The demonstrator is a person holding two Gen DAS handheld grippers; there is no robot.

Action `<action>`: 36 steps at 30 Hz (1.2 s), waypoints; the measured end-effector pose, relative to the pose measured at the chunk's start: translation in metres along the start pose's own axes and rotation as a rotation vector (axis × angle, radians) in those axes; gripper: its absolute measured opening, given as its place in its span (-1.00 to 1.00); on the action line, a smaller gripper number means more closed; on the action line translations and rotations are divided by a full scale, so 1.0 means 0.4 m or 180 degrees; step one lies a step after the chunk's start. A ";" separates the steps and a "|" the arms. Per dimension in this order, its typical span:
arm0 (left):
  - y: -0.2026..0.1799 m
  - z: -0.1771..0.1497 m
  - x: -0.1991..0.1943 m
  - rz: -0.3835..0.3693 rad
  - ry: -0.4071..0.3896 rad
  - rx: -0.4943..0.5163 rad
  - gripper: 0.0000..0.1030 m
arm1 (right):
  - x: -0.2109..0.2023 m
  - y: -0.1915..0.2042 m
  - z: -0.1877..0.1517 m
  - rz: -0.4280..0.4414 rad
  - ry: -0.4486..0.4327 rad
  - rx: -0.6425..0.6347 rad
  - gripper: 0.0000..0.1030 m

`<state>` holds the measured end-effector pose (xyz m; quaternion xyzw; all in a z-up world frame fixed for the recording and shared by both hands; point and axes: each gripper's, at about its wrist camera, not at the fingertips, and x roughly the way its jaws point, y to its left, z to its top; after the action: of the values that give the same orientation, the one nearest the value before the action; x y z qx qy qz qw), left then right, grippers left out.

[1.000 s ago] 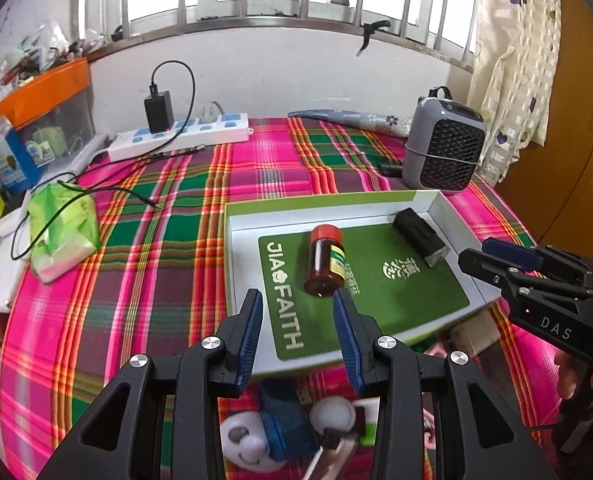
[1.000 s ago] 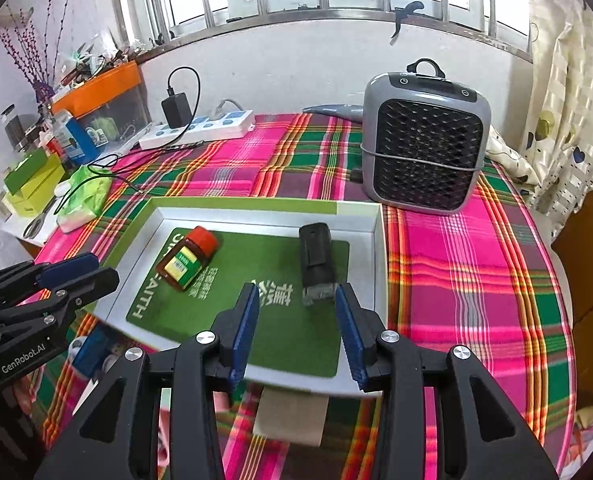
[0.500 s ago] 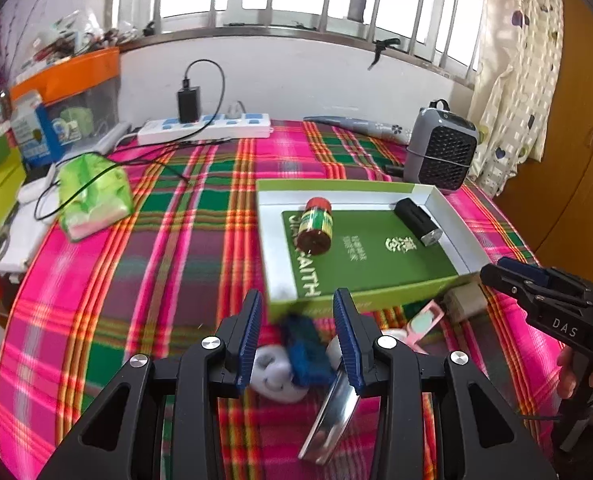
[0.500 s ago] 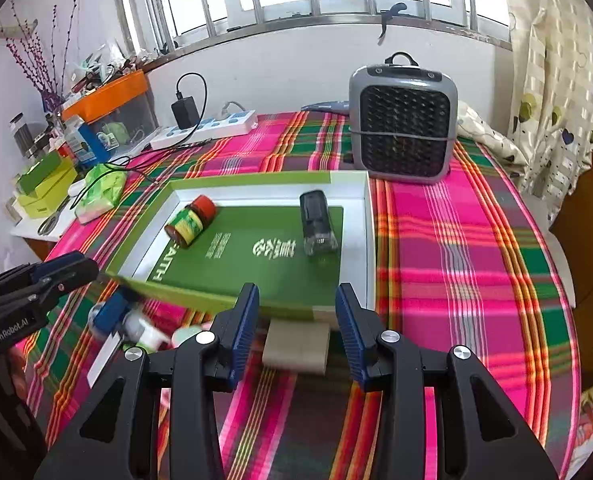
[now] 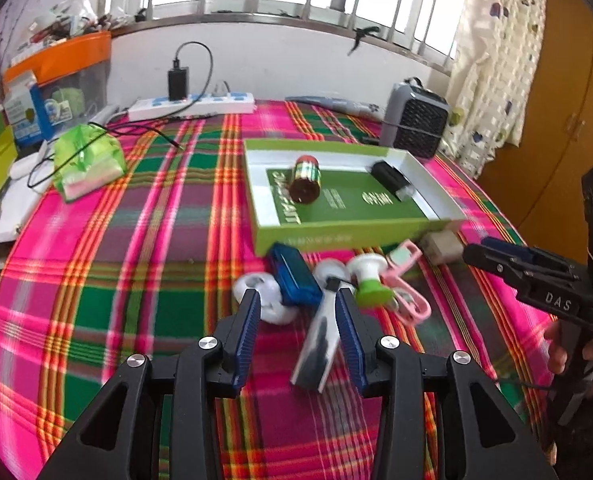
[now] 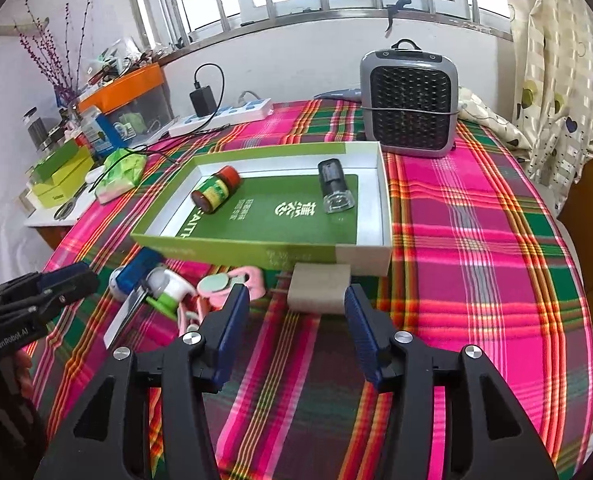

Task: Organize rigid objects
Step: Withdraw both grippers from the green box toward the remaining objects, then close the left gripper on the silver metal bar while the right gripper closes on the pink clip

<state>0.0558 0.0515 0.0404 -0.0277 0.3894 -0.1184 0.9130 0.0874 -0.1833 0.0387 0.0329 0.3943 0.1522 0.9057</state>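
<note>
Both grippers hang with jaws apart, just widened and empty — the left gripper [image 5: 298, 312] over the blue case [image 5: 294, 276], the right gripper [image 6: 296, 304] before the beige block [image 6: 318, 286]. The small clutter hugs the green tray [image 6: 256, 254]'s near edge, with bare cloth [image 6: 476, 260] on the right.

One green box tray [image 6: 360, 257] sits on the table, holding two things: one red-capped bottle [image 6: 215, 191] and one black cylinder [image 6: 333, 186]. Along the tray's near edge lie one grey block [image 6: 316, 288], one blue case [image 5: 294, 274], one pink clip [image 5: 406, 298], one metal blade [image 5: 318, 344] and one green-and-white piece [image 5: 370, 284]. One heater [image 6: 410, 104] stands at the far edge, with one power strip [image 5: 192, 105].
</note>
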 end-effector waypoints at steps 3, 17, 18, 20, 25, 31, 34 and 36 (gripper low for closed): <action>-0.007 -0.020 0.004 -0.0046 0.0043 0.0053 -0.26 | 0.000 0.013 -0.010 0.0048 0.0019 -0.0031 -0.01; -0.029 -0.058 0.040 -0.0027 0.0195 0.0237 -0.25 | 0.020 0.094 -0.051 0.0206 0.0166 -0.0309 -0.01; -0.029 -0.057 0.044 -0.0037 0.0209 0.0242 -0.25 | 0.023 0.099 -0.054 0.0208 0.0182 -0.0328 -0.01; -0.031 -0.056 0.050 -0.0015 0.0224 0.0250 -0.25 | 0.029 0.110 -0.057 0.0207 0.0207 -0.0382 -0.01; -0.036 -0.053 0.061 -0.0040 0.0255 0.0279 -0.25 | 0.046 0.128 -0.062 0.0232 0.0269 -0.0466 -0.01; -0.036 -0.045 0.075 -0.0006 0.0277 0.0276 -0.25 | 0.064 0.147 -0.066 0.0219 0.0330 -0.0597 -0.01; -0.038 -0.042 0.079 -0.0004 0.0284 0.0281 -0.25 | 0.071 0.152 -0.064 0.0207 0.0341 -0.0632 -0.01; -0.038 -0.040 0.083 -0.0015 0.0298 0.0285 -0.25 | 0.077 0.156 -0.061 0.0191 0.0356 -0.0658 -0.01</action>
<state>0.0637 0.0295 0.0079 0.0178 0.4260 -0.1390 0.8938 0.0740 -0.1161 0.0112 -0.0575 0.4253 0.2207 0.8759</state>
